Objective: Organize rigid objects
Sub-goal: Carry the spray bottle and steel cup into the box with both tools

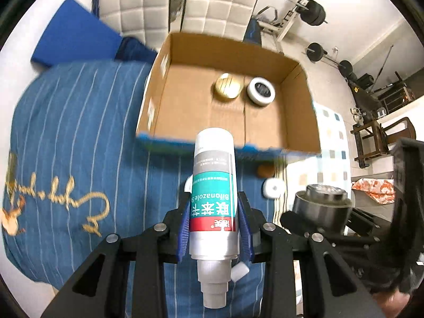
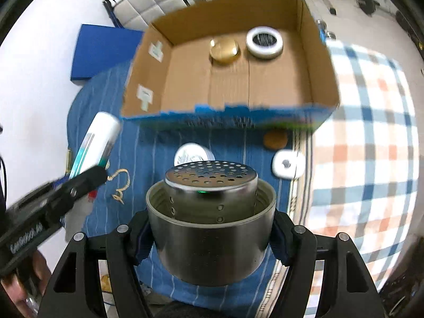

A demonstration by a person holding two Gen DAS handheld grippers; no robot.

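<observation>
Left fingers [image 1: 185, 228] pinching spray bottle [image 1: 214, 193], right fingers [image 2: 143, 241] pinching steel cup [image 2: 209, 241], both short of cardboard box [image 2: 228, 111] near rim

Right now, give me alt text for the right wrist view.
The right tongs grip a steel strainer cup above a blue striped cloth. Ahead, a cardboard box holds a gold tin and a white-rimmed tin.
</observation>
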